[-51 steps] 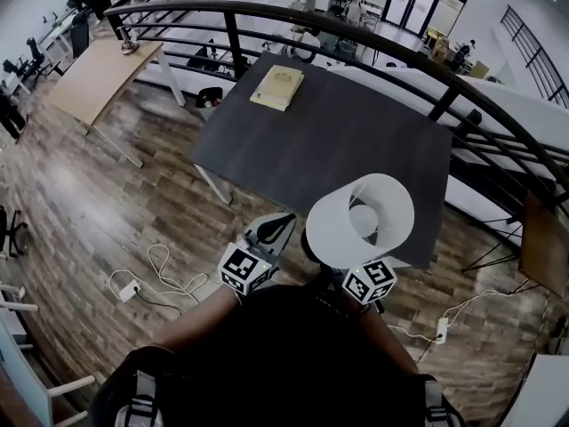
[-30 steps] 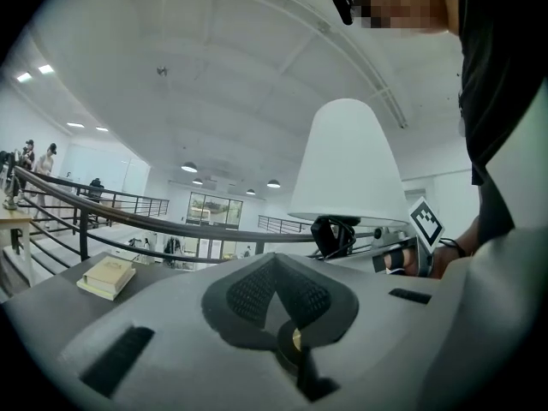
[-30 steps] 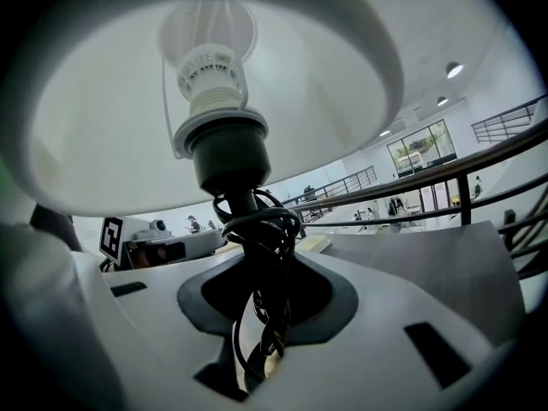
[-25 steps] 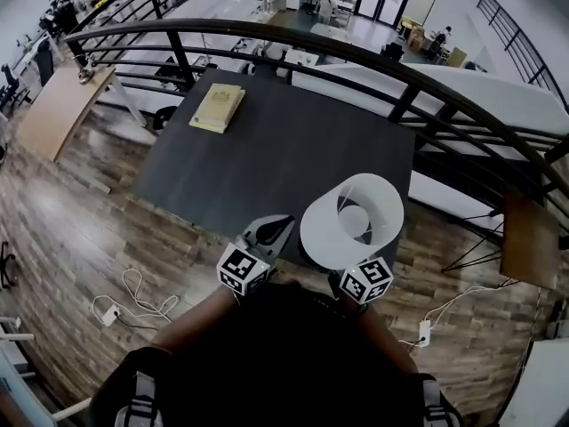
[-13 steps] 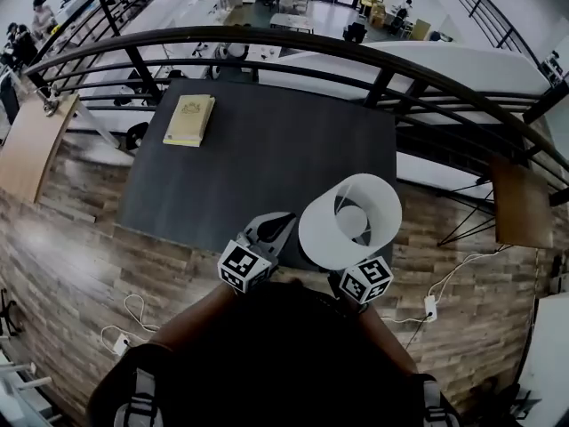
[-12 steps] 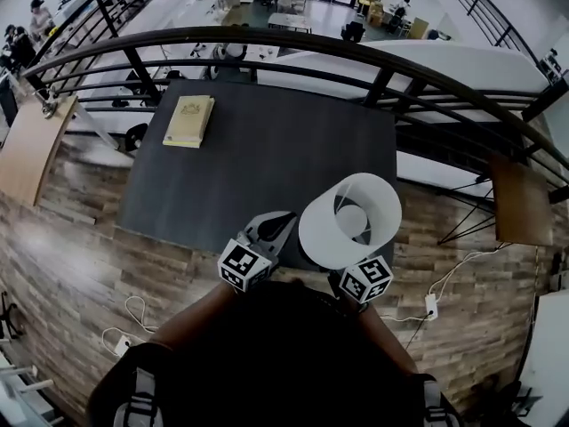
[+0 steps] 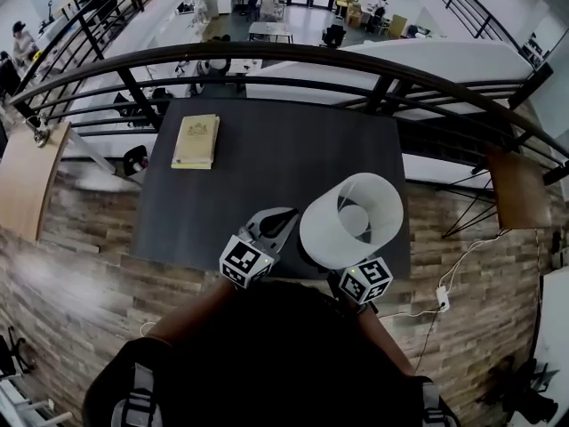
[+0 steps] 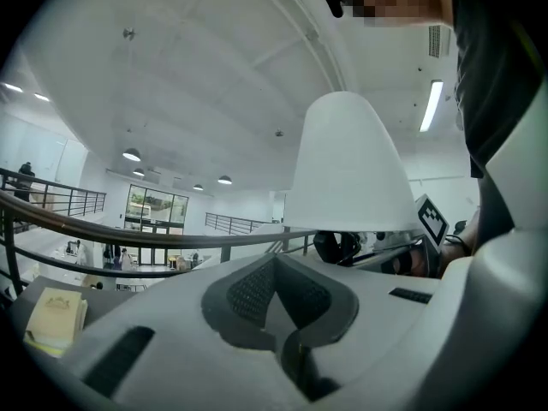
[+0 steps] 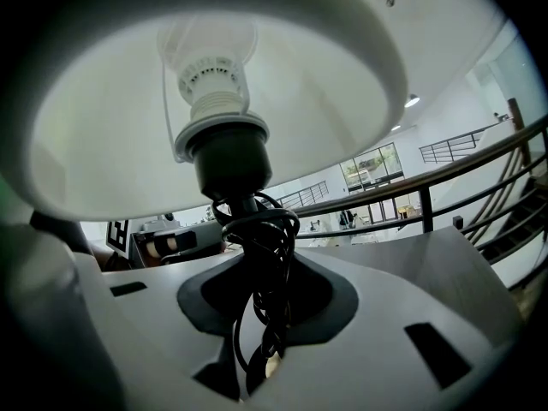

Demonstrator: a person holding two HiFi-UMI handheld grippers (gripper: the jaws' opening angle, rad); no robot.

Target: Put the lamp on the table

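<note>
A lamp with a white shade [image 7: 351,219] stands upright in my right gripper [image 9: 261,291], which is shut on the black stem [image 9: 257,229] with its cord wound around it. The right gripper view looks up into the shade [image 9: 103,135] at the bulb socket [image 9: 211,75]. In the head view the shade hides the right jaws, and only the marker cube [image 7: 366,280] shows. The lamp hangs over the near edge of the dark table [image 7: 284,163]. My left gripper [image 7: 279,218] is just left of the lamp, shut and holding nothing [image 8: 276,268]; the shade [image 8: 351,165] rises to its right.
A tan book [image 7: 196,140] lies at the table's far left. A black railing [image 7: 293,56] curves behind the table. Cables and a power strip [image 7: 440,296] lie on the wooden floor at right. Wooden tables stand at far left [image 7: 22,181] and right [image 7: 516,189].
The table has swung round and drawn closer and squarer in the head view. Both grippers and the lamp keep the same pose in front of the person, now over the table's near edge.
</note>
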